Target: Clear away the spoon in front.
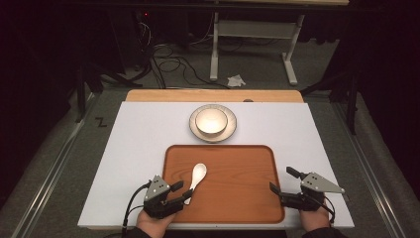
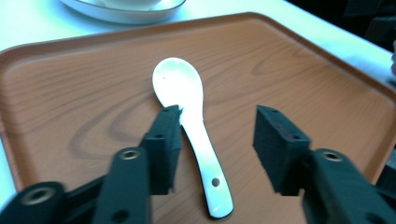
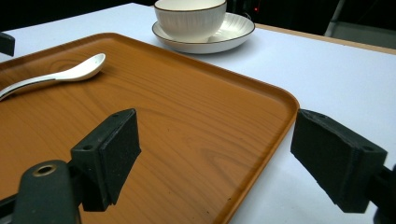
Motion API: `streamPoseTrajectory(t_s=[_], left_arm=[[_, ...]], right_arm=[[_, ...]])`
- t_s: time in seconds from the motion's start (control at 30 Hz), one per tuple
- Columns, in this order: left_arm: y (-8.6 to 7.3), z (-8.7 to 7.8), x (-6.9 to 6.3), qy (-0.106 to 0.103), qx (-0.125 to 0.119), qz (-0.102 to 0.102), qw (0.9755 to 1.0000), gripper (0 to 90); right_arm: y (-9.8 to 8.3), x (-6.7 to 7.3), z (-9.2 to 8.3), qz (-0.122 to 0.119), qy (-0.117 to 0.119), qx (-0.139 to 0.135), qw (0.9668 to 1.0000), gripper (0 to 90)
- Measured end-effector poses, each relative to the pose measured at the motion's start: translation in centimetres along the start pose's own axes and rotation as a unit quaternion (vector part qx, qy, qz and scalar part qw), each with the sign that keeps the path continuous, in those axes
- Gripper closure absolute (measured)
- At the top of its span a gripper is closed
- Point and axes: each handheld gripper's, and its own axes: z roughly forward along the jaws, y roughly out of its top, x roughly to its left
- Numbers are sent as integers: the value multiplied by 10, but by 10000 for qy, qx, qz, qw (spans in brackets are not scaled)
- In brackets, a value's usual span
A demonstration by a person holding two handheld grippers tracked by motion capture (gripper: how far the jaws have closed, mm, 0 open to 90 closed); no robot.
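Left gripper view, centre of frame: white spoon [image 2: 192, 128] flat on the wooden tray [image 2: 70, 84] between the parted, untouching jaws of the left gripper [image 2: 218, 116], right gripper [image 3: 217, 123] likewise agape astride the tray's rim; probably grasp stage, next calling for a square squeeze on the handle

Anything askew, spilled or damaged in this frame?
Nothing stands out. The spoon lies flat on the tray between the open left gripper jaws, the bowl sits upright on its saucer, and no spill shows.
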Motion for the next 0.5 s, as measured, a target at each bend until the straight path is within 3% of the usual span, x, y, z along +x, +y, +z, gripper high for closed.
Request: streamPoseTrajectory(t_s=[0.1, 0.2, 0.27, 0.3, 0.33, 0.4, 0.5], left_arm=[[0, 1, 1, 110, 259, 65, 9996, 750], [-1, 4, 1, 394, 683, 122, 9968, 900], [-3, 8, -1, 620, 1015, 277, 9925, 900], [-3, 8, -1, 620, 1015, 277, 9925, 900], [-4, 12, -3, 669, 1223, 352, 9896, 900], [-4, 14, -6, 675, 1341, 391, 9879, 900], [-4, 15, -8, 671, 1370, 410, 9874, 900]], right_arm=[[0, 0, 0, 4, 2, 2, 10000, 164], [0, 0, 0, 2, 5, 2, 10000, 164], [0, 0, 0, -2, 7, -2, 10000, 164], [0, 0, 0, -2, 7, -2, 10000, 164], [0, 0, 0, 6, 10, -4, 10000, 164], [1, 0, 1, -6, 21, -6, 10000, 163], [1, 1, 1, -21, 29, -4, 10000, 164]])
